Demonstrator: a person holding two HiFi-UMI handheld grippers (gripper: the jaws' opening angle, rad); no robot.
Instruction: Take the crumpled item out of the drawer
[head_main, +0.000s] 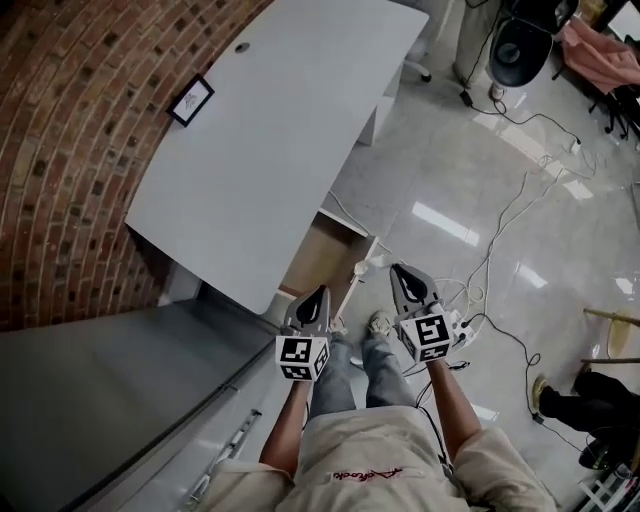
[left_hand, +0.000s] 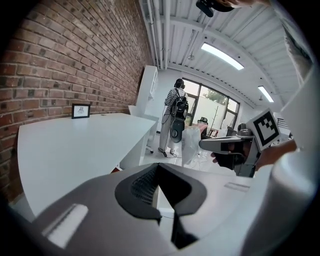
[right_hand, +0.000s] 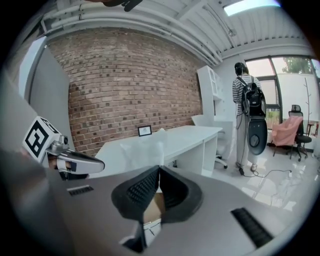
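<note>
Under the white desk (head_main: 270, 130), a drawer (head_main: 322, 255) with a brown wooden inside stands pulled out; no crumpled item shows in it from the head view. My left gripper (head_main: 316, 296) hangs shut just in front of the desk's near corner, holding nothing. My right gripper (head_main: 401, 272) is shut too, beside it over the floor to the right of the drawer. In the left gripper view the jaws (left_hand: 158, 164) meet, with the desk top (left_hand: 80, 145) ahead. The right gripper view shows closed jaws (right_hand: 159, 167) and a bit of brown wood below them.
A small framed picture (head_main: 190, 100) stands on the desk by the brick wall (head_main: 60, 150). A grey cabinet top (head_main: 100, 400) lies at lower left. Cables (head_main: 500, 250) trail over the glossy floor. A person with a backpack (right_hand: 247, 100) stands near a black fan (head_main: 520, 45).
</note>
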